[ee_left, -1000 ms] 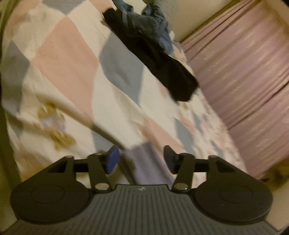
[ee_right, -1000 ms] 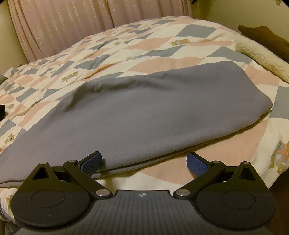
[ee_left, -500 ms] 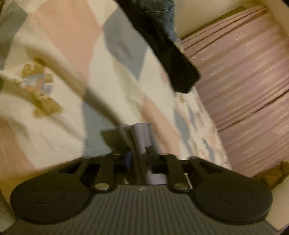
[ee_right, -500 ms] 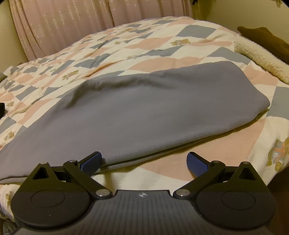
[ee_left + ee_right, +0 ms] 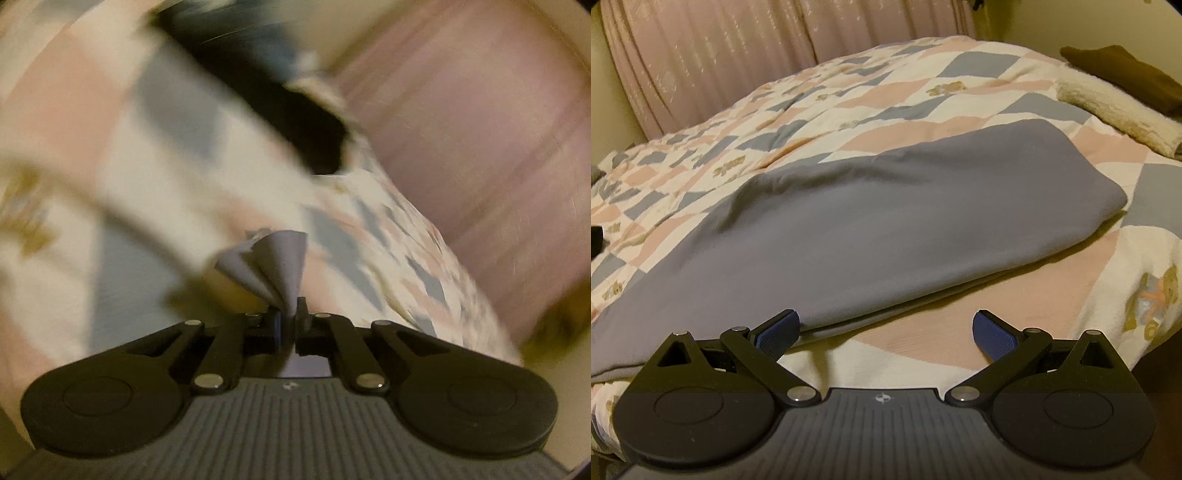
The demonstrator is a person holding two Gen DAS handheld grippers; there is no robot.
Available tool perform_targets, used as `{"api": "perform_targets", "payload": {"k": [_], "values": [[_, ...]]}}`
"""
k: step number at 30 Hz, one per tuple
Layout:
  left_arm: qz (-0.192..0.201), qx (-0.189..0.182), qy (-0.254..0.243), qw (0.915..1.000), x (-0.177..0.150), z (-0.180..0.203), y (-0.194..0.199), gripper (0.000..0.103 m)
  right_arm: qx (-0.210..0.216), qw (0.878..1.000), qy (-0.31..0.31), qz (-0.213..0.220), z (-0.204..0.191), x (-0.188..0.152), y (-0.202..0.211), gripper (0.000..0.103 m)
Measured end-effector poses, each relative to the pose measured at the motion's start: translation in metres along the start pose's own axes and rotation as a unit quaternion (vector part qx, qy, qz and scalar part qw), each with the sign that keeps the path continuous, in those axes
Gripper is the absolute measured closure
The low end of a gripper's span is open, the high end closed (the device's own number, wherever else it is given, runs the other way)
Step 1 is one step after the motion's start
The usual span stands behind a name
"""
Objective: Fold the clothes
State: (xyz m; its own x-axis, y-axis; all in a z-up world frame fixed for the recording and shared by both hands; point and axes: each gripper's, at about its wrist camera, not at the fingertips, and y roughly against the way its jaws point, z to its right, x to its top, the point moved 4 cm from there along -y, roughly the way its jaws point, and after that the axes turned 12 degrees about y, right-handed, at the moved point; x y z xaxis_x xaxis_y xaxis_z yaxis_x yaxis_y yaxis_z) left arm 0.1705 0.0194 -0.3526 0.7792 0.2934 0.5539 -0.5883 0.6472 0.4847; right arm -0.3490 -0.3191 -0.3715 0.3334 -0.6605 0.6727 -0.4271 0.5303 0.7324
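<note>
- The left gripper (image 5: 287,317) is clamped on a bunched corner of the grey garment (image 5: 273,264), whose pleated fabric fans out ahead of the closed fingertips; the view is streaked with motion blur.
- Beyond that gripper, the patchwork quilt (image 5: 122,155) of pink, grey and cream squares covers the bed, and a heap of dark clothes (image 5: 291,114) lies far ahead, with a pink curtain (image 5: 480,122) to the right.
- The right gripper (image 5: 884,332) has its blue-padded fingers (image 5: 777,334) wide apart, holding nothing.
- Ahead of it the grey garment (image 5: 871,225) lies spread across the quilt (image 5: 923,92), its near edge just in front of the left fingertip and running away to the upper right.
- Whether the left fingertip touches the cloth cannot be told.
- To the far right of the right gripper, a cream fleecy blanket (image 5: 1115,110) lies beside a brown cloth (image 5: 1123,74); the pink curtain (image 5: 738,55) hangs behind the bed.
</note>
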Motion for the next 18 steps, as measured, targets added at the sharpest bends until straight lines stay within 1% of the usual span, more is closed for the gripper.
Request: {"api": "perform_targets", "payload": {"k": [1,2,4,6,8,10,12,13,14,15,16,17,18], "values": [[0.001,-0.011,-0.044,0.9990,-0.011,0.027,0.005,0.100,0.001,1.000,-0.003,0.004,0.003,0.000,0.002,0.002],[0.000,-0.025,-0.086,0.9960,-0.027,0.054,0.010,0.100,0.002,1.000,-0.005,0.008,0.006,0.000,0.004,0.004],[-0.012,-0.064,-0.162,0.9847,-0.068,0.108,0.018,0.100,0.003,1.000,-0.013,0.015,0.013,0.000,0.008,0.006],[-0.033,-0.107,-0.227,0.9676,-0.119,0.155,0.024,0.099,0.002,0.999,-0.023,0.024,0.022,0.000,0.012,0.007],[-0.071,-0.143,-0.282,0.9463,-0.179,0.189,0.023,0.098,0.007,0.999,-0.039,0.034,0.031,0.000,0.017,0.010],[-0.111,-0.150,-0.322,0.9283,-0.234,0.205,0.015,0.098,0.020,0.997,-0.058,0.045,0.041,0.002,0.022,0.011],[-0.139,-0.140,-0.365,0.9101,-0.283,0.212,0.004,0.097,0.062,0.992,-0.089,0.057,0.049,0.005,0.027,0.015],[-0.145,-0.134,-0.383,0.9022,-0.302,0.213,0.001,0.096,0.084,0.989,-0.105,0.064,0.053,0.006,0.029,0.021],[-0.137,-0.132,-0.396,0.8982,-0.310,0.210,0.002,0.095,0.120,0.982,-0.128,0.068,0.055,0.008,0.028,0.027],[-0.128,-0.135,-0.408,0.8941,-0.314,0.208,0.002,0.095,0.161,0.973,-0.153,0.072,0.056,0.010,0.026,0.031],[-0.123,-0.138,-0.417,0.8900,-0.314,0.206,0.004,0.095,0.206,0.960,-0.178,0.070,0.054,0.013,0.021,0.039],[-0.120,-0.141,-0.425,0.8860,-0.313,0.205,0.006,0.094,0.247,0.946,-0.201,0.062,0.050,0.015,0.012,0.045],[-0.120,-0.146,-0.434,0.8811,-0.312,0.204,0.007,0.094,0.279,0.934,-0.218,0.047,0.041,0.018,0.001,0.046]]}}
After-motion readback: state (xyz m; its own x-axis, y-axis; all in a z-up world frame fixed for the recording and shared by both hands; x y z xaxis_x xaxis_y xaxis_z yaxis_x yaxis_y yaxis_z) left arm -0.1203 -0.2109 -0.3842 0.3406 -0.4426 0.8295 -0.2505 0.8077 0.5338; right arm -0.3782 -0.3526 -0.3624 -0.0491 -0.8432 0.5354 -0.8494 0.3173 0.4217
